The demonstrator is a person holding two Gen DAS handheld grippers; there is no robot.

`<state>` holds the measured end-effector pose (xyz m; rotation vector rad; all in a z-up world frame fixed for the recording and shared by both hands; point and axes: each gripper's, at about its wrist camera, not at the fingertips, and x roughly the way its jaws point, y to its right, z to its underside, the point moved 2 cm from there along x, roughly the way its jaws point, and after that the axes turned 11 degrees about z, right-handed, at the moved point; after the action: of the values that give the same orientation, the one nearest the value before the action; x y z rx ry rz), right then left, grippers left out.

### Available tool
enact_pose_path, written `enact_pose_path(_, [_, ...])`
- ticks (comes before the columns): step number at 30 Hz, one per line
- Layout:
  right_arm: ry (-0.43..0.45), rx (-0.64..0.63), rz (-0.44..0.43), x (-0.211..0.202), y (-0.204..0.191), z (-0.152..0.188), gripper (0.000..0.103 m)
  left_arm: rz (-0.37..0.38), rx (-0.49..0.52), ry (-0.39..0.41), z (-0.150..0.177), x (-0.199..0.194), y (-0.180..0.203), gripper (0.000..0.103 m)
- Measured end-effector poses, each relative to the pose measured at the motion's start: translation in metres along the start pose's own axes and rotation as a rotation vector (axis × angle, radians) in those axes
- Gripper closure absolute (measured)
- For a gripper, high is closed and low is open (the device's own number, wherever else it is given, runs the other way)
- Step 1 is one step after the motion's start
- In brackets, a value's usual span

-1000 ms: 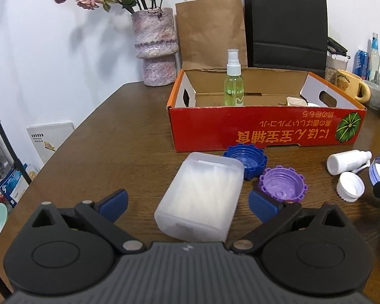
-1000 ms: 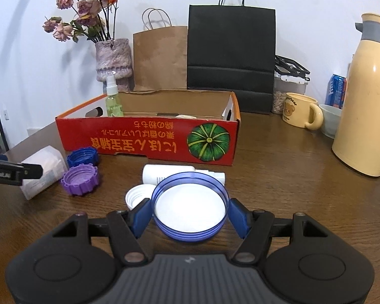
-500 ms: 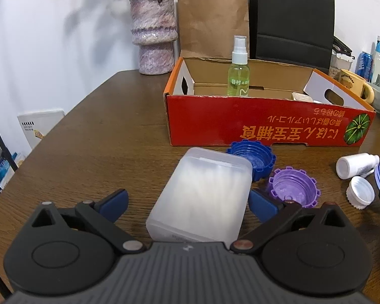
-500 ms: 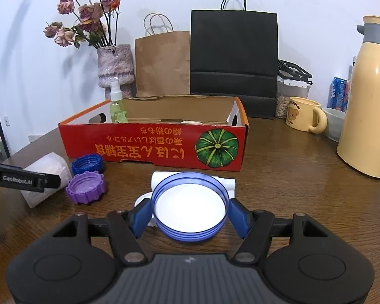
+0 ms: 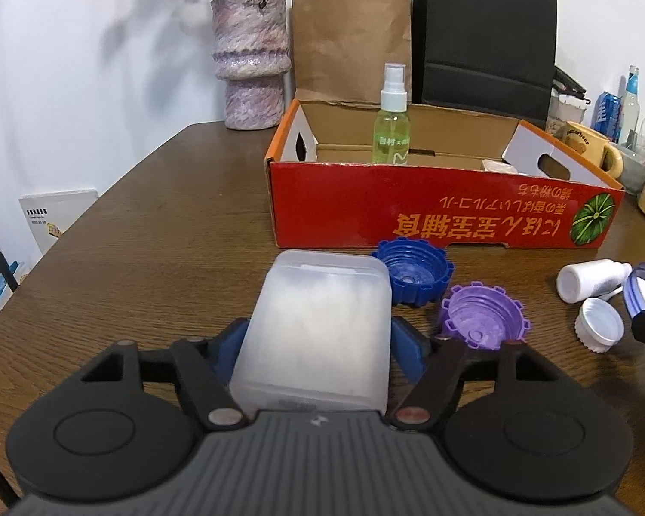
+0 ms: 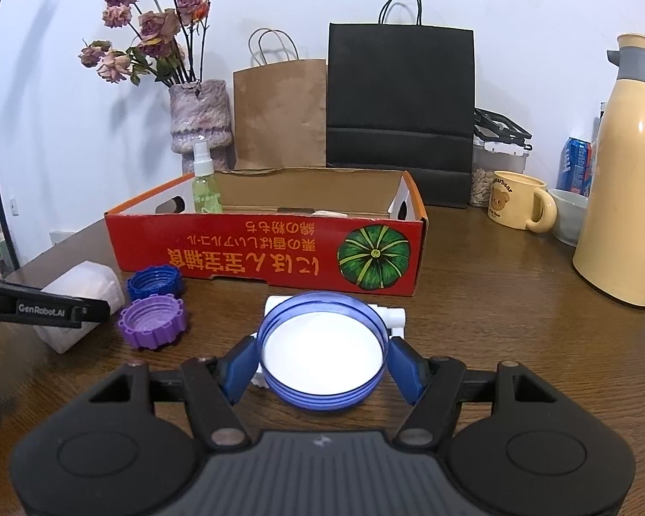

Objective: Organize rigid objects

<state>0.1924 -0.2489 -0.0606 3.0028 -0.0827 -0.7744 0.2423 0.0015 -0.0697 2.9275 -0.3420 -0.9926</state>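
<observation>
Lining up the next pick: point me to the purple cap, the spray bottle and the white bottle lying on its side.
purple cap (image 5: pixel 483 316), left wrist view, on its open threaded inside.
spray bottle (image 5: pixel 391 135), left wrist view, on its green body, standing in the box.
white bottle (image 5: pixel 589 277), left wrist view, on its side wall.

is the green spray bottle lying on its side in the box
No, the green spray bottle stands upright inside the red cardboard box, its white nozzle at the top.

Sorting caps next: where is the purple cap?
In the left wrist view, the purple cap lies on the table, right of the frosted box, just in front of the blue cap.
</observation>
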Motion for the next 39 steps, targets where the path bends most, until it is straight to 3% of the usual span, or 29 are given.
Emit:
enact_pose_path(23, [0.043, -0.007, 0.003, -0.008, -0.002, 0.000, 0.038, -0.022, -0.023, 0.119, -0.002, -0.030, 0.006, 0.036])
enact_pose_path(39, [0.093, -0.014, -0.010, -0.018, -0.003, -0.015, 0.038, 0.020, -0.016, 0.171, -0.020, -0.046, 0.030, 0.036])
